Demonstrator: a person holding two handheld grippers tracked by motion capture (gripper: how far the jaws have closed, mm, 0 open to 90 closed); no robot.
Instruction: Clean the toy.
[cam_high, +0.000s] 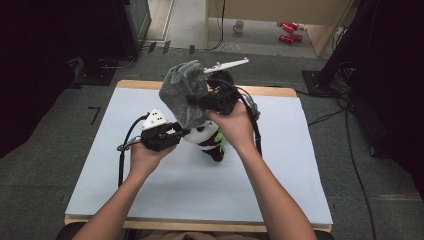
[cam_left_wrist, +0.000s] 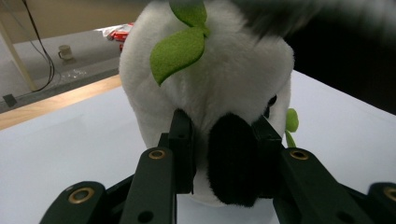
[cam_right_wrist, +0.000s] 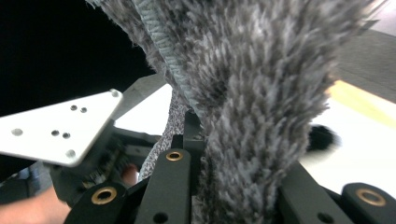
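Item one: panda plush (cam_high: 207, 141), white with black limbs and green felt leaves, standing on the white tabletop (cam_high: 150, 190) just right of centre in the high view. My left hand-held gripper (cam_high: 178, 133) meets it from the left; in the left gripper view its jaws are pressed in on a black patch (cam_left_wrist: 232, 158) of the plush (cam_left_wrist: 219, 79), one jaw on each side, pinching it. A green leaf (cam_left_wrist: 177, 53) sits at upper centre of that view, a smaller one (cam_left_wrist: 291, 120) at right. Item two: grey furry cloth (cam_high: 183, 95), held up above the panda at upper centre of the high view, its lower edge hanging down to the plush's top. My right hand-held gripper (cam_high: 192, 104) grips it from the right; in the right gripper view the jaws are closed in on the fur (cam_right_wrist: 252, 107), which rises between them. The grey plate (cam_right_wrist: 56, 128) of my left gripper shows at left in that view, with a black bit of the plush (cam_right_wrist: 322, 137) at right. Item three: my left hand (cam_high: 147, 157) and right hand (cam_high: 235, 127), forearms entering from the bottom. Background, upper frame, on the floor: a mug (cam_high: 239, 26) and red objects (cam_high: 289, 31), too small to identify.
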